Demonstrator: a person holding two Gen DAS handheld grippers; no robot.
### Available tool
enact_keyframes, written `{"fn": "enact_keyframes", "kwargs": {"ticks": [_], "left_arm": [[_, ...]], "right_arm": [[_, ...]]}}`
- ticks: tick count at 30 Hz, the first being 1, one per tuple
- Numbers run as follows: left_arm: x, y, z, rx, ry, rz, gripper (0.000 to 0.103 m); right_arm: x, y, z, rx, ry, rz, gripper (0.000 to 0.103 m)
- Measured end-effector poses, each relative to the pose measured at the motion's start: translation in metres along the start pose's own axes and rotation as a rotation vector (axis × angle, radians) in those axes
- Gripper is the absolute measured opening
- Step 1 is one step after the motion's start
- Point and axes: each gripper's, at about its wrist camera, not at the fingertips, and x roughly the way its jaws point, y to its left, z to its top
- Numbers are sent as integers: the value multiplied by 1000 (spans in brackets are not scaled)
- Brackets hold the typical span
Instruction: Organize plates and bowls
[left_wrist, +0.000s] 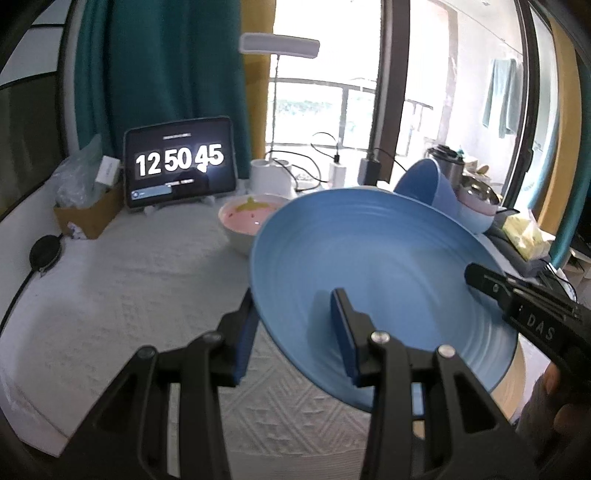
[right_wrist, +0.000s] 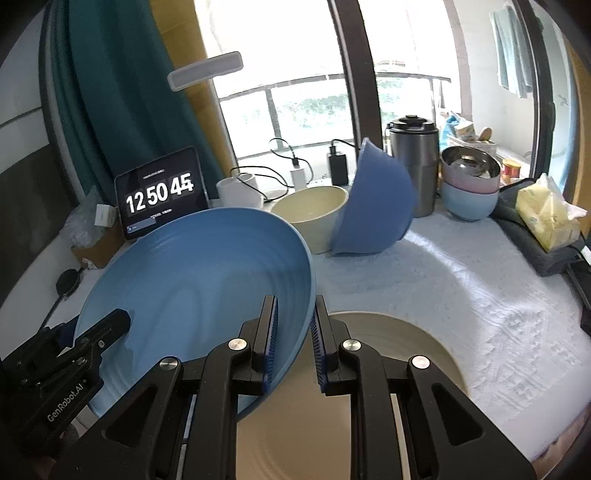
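Carrying the blue plate (left_wrist: 373, 266) between 2 grippers, and it rides clear of the cloth (left_wrist: 140, 295), tilted. The left gripper (left_wrist: 295, 332) is clenched on the plate's near-left rim, 1 pad under and 1 inside. The right gripper (right_wrist: 293, 343) is clamped thin on the opposite rim, jaws nearly together. Just below sits a beige plate (right_wrist: 399, 354) on the cloth, so my read is that this one gets stacked there. To do it well, level the plate first, keep both hands moving as 1 so the rim doesn't twist out, centre it over the beige plate, then lower before letting go. Further back, a dark blue bowl (right_wrist: 373, 206) leans against a cream bowl (right_wrist: 314, 214), with more bowls stacked (right_wrist: 469, 184) by a steel flask (right_wrist: 412, 162). A tablet clock (left_wrist: 181, 162) stands by teal curtains, a bright balcony window behind.
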Motion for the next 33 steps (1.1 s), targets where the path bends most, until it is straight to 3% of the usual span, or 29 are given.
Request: {"fn": "enact_keyframes", "kwargs": {"ticks": [33], "left_arm": [[22,-51,-25,97,97,-77,40]], "right_arm": [[-3,-55,-31,64,75,-101,19]]}}
